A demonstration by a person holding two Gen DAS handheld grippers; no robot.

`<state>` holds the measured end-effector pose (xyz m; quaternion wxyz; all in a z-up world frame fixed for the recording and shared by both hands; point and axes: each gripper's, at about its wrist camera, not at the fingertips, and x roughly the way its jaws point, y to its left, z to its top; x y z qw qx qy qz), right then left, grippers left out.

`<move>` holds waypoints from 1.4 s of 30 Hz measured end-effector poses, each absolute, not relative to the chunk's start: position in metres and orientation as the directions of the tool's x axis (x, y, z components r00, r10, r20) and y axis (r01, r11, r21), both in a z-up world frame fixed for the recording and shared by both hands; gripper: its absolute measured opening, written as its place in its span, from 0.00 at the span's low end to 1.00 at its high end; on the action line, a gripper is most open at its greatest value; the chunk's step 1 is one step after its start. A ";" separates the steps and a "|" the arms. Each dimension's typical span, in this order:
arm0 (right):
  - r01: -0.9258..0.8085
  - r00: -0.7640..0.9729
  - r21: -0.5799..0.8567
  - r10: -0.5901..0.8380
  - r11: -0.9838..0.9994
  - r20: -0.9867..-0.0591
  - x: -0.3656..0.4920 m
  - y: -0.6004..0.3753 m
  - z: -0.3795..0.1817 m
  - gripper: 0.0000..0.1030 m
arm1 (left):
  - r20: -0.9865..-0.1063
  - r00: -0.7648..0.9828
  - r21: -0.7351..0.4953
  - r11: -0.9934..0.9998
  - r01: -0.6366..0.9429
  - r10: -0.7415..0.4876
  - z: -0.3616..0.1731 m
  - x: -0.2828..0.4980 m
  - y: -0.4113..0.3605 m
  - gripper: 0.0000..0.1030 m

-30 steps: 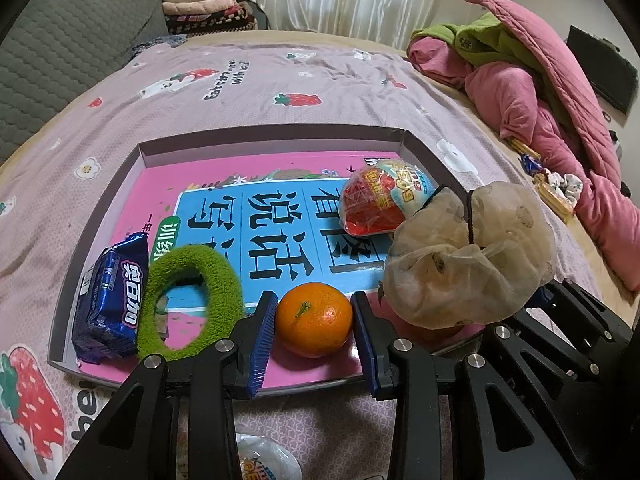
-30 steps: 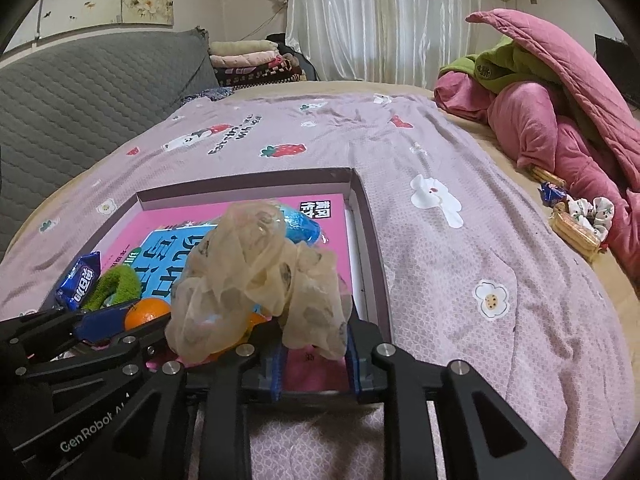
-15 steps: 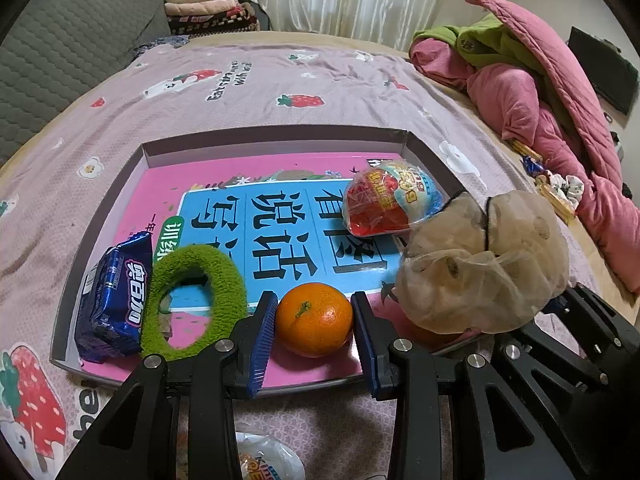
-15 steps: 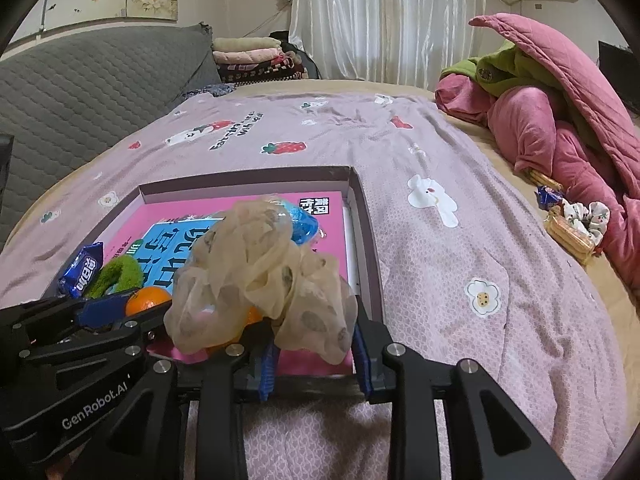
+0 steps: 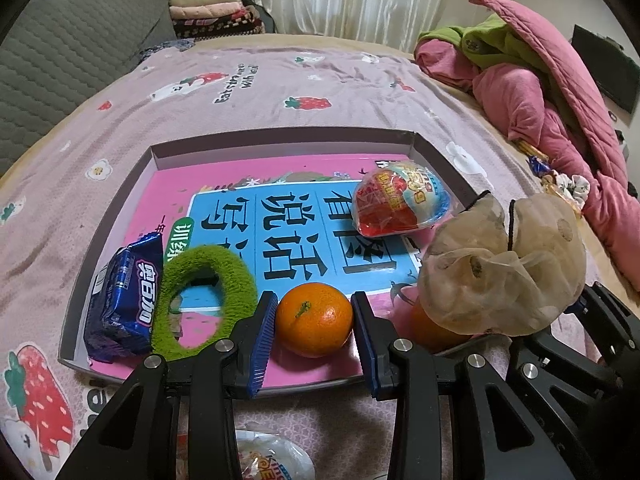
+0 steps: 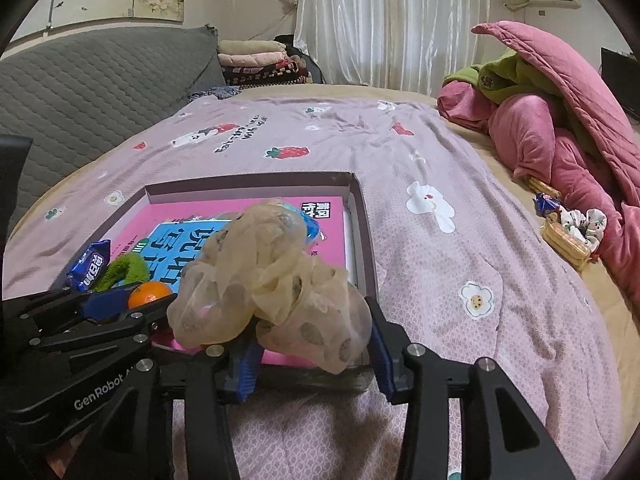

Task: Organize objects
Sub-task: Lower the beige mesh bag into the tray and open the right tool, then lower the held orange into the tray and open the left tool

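Observation:
A shallow grey box (image 5: 280, 142) on the bed holds a pink and blue book (image 5: 288, 216), a blue snack pack (image 5: 124, 300), a green fuzzy ring (image 5: 204, 296), a red candy egg (image 5: 400, 204) and an orange (image 5: 314, 320). My left gripper (image 5: 314, 332) is open with the orange between its jaws. My right gripper (image 6: 312, 352) is open, with a beige sheer scrunchie (image 6: 268, 276) resting between its jaws over the box's near right corner. A second orange (image 5: 432, 324) shows under the scrunchie (image 5: 500, 264).
Pink and green quilts (image 6: 560, 112) are piled at the right. Snacks and a white scrunchie (image 6: 576, 228) lie beside them. A wrapped item (image 5: 272, 460) lies on the sheet under my left gripper. Folded blankets (image 6: 256, 60) sit at the back.
My right gripper has opened and drawn back a little. The scrunchie now sits loose between its jaws. The left gripper has stayed around the orange.

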<state>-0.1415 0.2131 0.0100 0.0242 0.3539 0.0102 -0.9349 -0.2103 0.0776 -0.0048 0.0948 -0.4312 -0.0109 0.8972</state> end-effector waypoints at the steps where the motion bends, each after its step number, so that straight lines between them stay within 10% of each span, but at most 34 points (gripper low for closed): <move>1: 0.054 -0.749 -0.004 -0.037 -0.999 -0.662 -0.141 0.213 0.010 0.45 | -0.772 -0.610 -0.101 -0.982 -0.160 0.178 -0.005 -0.210 0.078 0.38; 13: 0.085 -0.759 -0.014 -0.055 -0.996 -0.649 -0.134 0.211 0.015 0.61 | -0.770 -0.612 -0.101 -0.982 -0.158 0.178 -0.005 -0.209 0.077 0.38; 42: 0.087 -0.780 -0.012 -0.061 -0.996 -0.623 -0.127 0.216 0.024 0.63 | -0.760 -0.621 -0.092 -0.978 -0.187 0.191 0.002 -0.201 0.081 0.44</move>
